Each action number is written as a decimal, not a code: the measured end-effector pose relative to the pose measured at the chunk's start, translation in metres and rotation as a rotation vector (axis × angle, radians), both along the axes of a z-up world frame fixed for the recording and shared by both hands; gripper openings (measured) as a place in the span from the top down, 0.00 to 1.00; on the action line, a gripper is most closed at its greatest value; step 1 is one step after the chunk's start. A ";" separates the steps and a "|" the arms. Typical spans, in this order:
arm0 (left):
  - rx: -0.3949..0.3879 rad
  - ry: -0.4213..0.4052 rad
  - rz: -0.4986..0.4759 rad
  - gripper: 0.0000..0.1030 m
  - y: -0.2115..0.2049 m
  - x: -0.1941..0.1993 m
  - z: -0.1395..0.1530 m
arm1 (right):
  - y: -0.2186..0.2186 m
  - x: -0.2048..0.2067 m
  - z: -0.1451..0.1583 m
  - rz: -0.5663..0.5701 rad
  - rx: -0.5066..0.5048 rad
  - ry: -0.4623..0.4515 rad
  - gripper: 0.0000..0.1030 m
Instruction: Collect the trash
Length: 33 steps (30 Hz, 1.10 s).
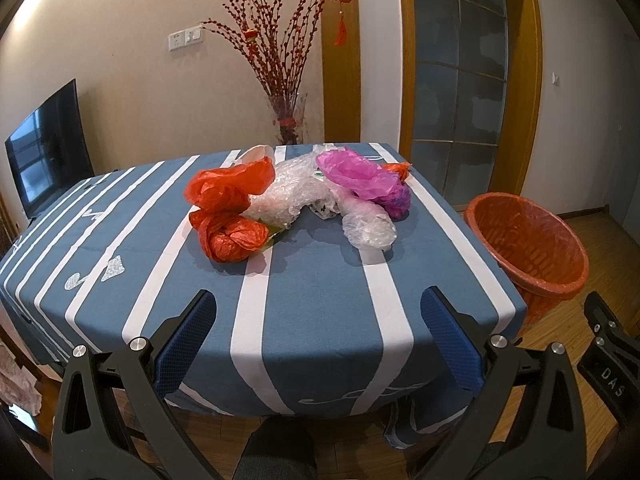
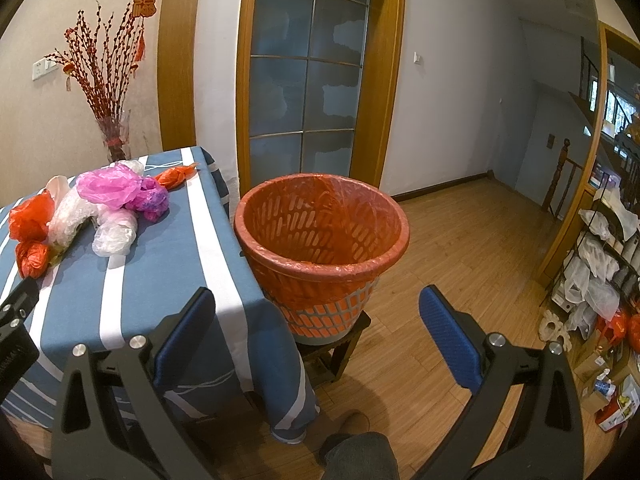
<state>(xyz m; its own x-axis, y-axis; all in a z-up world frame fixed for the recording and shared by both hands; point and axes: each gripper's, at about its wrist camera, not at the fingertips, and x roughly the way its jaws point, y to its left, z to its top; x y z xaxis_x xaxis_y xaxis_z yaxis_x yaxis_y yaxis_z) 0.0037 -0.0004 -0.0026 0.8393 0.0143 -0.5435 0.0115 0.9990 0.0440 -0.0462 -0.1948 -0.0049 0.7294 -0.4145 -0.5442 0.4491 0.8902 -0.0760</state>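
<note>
A heap of crumpled plastic lies mid-table on the blue striped cloth [image 1: 320, 292]: red bags [image 1: 230, 204], clear bubble wrap [image 1: 286, 194], a pink bag [image 1: 356, 176] and a clear bag [image 1: 368, 226]. The same heap shows at the left of the right wrist view, with the pink bag [image 2: 112, 190] and red bags [image 2: 30, 220]. An orange-lined waste basket [image 2: 320, 236] stands on a low stool beside the table's right edge, also seen as the basket [image 1: 528, 240]. My left gripper [image 1: 320, 316] hangs open over the table's near edge, empty. My right gripper [image 2: 316, 316] is open and empty, short of the basket.
A vase of red branches [image 1: 288, 120] stands behind the table, and a dark TV [image 1: 48, 152] at far left. A glass-panelled door [image 2: 308, 72] is behind the basket. Cluttered shelves with bags and boxes [image 2: 600, 280] line the right. Wooden floor [image 2: 460, 260] spreads around the basket.
</note>
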 end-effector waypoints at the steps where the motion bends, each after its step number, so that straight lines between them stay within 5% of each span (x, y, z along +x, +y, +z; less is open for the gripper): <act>1: -0.001 0.003 0.004 0.02 0.005 0.001 -0.001 | 0.000 0.002 -0.001 0.005 0.004 0.001 0.04; 16: -0.050 0.063 0.087 0.02 0.046 0.037 -0.013 | 0.015 0.047 -0.007 0.133 0.073 0.016 0.04; 26: -0.065 0.084 0.182 0.02 0.086 0.056 -0.018 | 0.057 0.111 -0.009 0.335 0.125 0.028 0.04; 33: -0.073 0.088 0.196 0.02 0.101 0.067 -0.020 | 0.080 0.163 -0.013 0.448 0.235 0.063 0.19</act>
<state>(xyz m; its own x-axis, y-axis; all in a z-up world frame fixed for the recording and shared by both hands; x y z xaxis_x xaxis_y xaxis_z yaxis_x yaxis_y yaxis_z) 0.0703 0.1011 -0.0225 0.7735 0.1303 -0.6203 -0.1824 0.9830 -0.0210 0.1172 -0.1144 -0.0180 0.7700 0.0707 -0.6342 0.0204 0.9906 0.1351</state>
